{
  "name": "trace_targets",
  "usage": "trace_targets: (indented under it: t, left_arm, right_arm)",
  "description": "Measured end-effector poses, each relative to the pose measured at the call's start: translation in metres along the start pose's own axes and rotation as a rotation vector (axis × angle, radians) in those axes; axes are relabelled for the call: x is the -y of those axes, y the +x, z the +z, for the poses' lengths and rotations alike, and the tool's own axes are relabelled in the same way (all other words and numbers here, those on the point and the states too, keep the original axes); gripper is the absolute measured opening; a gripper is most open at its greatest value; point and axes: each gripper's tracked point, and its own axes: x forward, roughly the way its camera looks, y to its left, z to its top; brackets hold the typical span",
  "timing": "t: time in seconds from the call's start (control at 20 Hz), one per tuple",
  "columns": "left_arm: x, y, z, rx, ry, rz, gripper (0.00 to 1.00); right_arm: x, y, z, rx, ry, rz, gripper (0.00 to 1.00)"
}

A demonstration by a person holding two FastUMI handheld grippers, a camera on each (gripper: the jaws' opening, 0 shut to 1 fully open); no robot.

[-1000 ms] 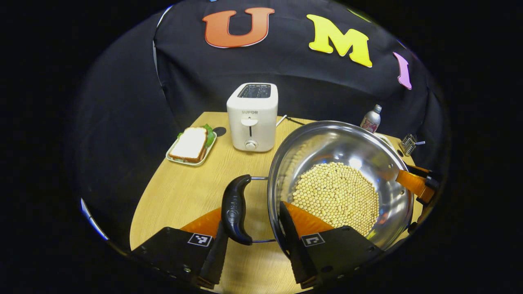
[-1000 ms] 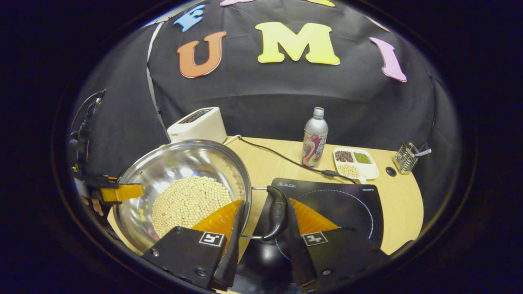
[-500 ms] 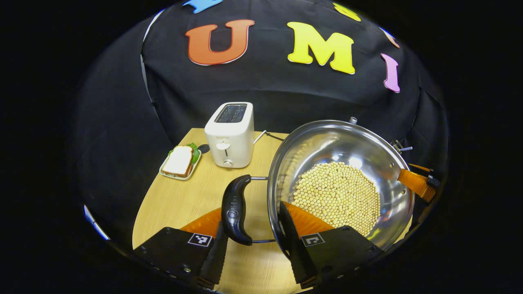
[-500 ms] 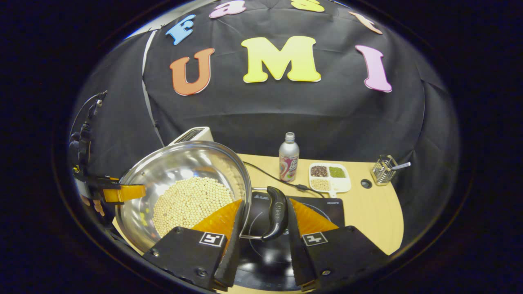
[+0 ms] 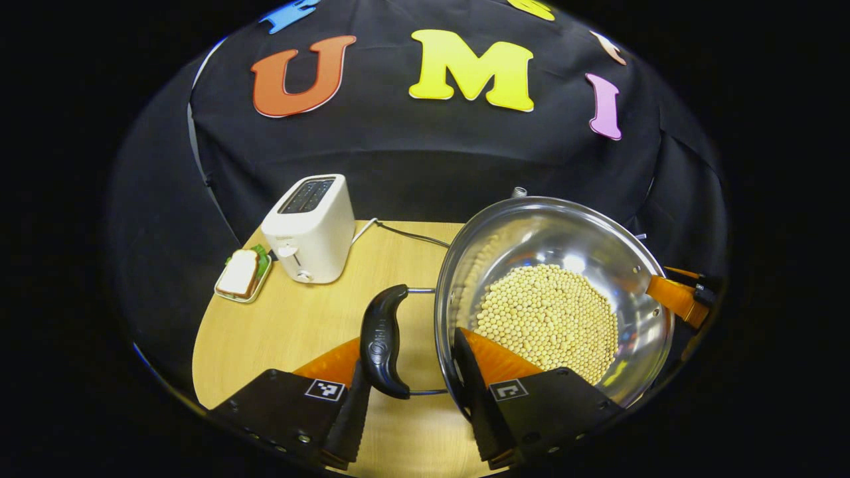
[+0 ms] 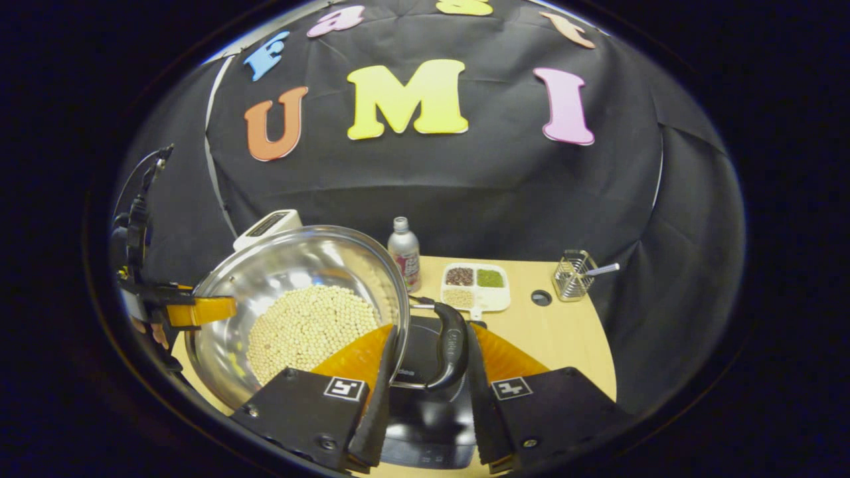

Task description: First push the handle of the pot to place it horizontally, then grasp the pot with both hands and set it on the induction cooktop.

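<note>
Steel pot (image 5: 554, 299), a wide shiny pan with a bed of pale round beans (image 5: 548, 322) in its bottom, hangs between the two tools, clear of the wooden table (image 5: 299, 325). In the left gripper view, the left gripper (image 5: 412, 392) is clenched across the pot's side: one finger lies outside the black loop handle (image 5: 384, 342), the other reaches inside the rim at about 6 o'clock on the bowl. At 3 o'clock on the same rim, the far gripper's finger pokes in over the edge. In the right gripper view, the right gripper (image 6: 425, 398) grasps the opposite side the same way, one finger inside the rim among the beans, the other just outside the second black handle (image 6: 451, 345). Beneath that handle, at 6 o'clock, sits the black induction cooktop (image 6: 425, 372), partly under the pot's edge. Around the table stand a white toaster (image 5: 309, 229) at 10 o'clock from the pot, a sandwich on a small tray (image 5: 242, 275) beside it, a metal bottle (image 6: 405, 252), a divided dish of grains (image 6: 475, 285) and a wire holder (image 6: 574, 275).
</note>
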Motion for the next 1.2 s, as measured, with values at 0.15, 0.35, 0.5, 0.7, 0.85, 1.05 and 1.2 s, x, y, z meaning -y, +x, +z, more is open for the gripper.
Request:
trace_targets:
  t: [0.15, 0.35, 0.5, 0.7, 0.85, 1.05, 1.2]
  left_arm:
    - [0.02, 0.015, -0.002, -0.016, 0.017, -0.021, 0.64]
    - [0.039, 0.036, -0.01, -0.047, 0.033, -0.045, 0.64]
    - [0.047, 0.051, -0.014, -0.062, 0.049, -0.05, 0.64]
    - [0.056, 0.071, -0.02, -0.073, 0.052, -0.062, 0.64]
    - [0.059, 0.084, -0.024, -0.071, 0.051, -0.063, 0.64]
    - [0.061, 0.101, -0.034, -0.072, 0.039, -0.073, 0.74]
    - [0.063, 0.113, -0.043, -0.069, 0.029, -0.085, 0.64]
  right_arm:
    - [0.023, 0.002, -0.007, -0.009, 0.014, -0.02, 0.56]
    - [0.047, 0.015, -0.022, -0.024, 0.038, -0.04, 0.56]
    - [0.059, 0.027, -0.034, -0.043, 0.058, -0.046, 0.53]
    - [0.071, 0.04, -0.042, -0.036, 0.071, -0.062, 0.53]
    - [0.078, 0.053, -0.052, -0.037, 0.071, -0.07, 0.53]
    - [0.083, 0.067, -0.062, -0.019, 0.071, -0.075, 0.55]
    - [0.084, 0.077, -0.077, -0.019, 0.076, -0.08, 0.55]
